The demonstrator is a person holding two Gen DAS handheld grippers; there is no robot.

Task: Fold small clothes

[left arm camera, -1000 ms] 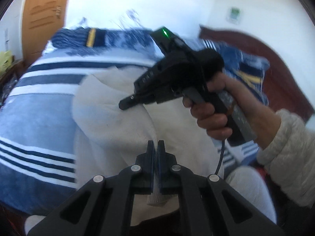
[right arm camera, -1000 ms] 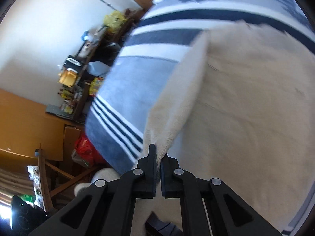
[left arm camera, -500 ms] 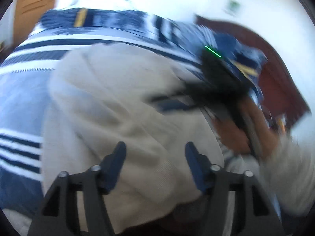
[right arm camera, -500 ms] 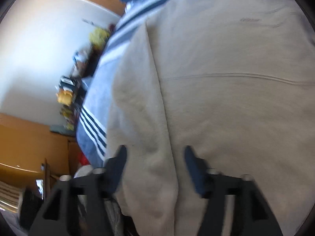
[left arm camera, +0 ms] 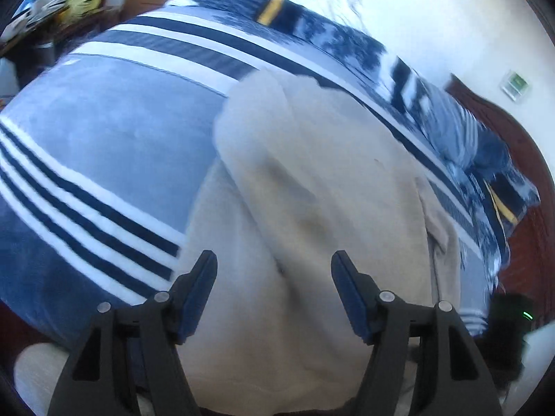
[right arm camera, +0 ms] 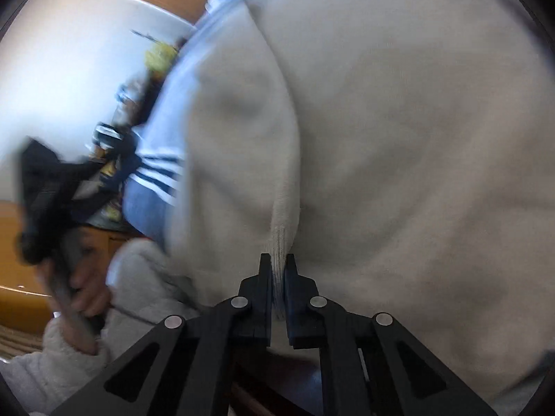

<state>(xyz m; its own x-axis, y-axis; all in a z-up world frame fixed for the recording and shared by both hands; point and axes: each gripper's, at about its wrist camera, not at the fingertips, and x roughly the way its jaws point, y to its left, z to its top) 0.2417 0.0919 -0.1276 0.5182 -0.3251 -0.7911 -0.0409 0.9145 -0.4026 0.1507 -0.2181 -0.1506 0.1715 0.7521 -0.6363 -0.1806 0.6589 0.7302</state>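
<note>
Garment: cream sweater [left arm camera: 312,180], lay on blue striped blanket [left arm camera: 104,145], filled ctr/right of left view, most of right view.
L gripper [left arm camera: 274,277]: lower ctr; jaws had just been opening, stood wide apart over the fabric, pads not pressing it.
R gripper [right arm camera: 278,270]: lower ctr; jaws had just closed, pinched a ribbed sweater fold.
L hand [right arm camera: 79,284]: lower left of right view, blurred, on handle.

We look down steeply from each wrist, close over the bed [left arm camera: 104,131]. Both views share the cream garment [left arm camera: 312,173]; the right camera sits nearest it [right arm camera: 399,138].
</note>
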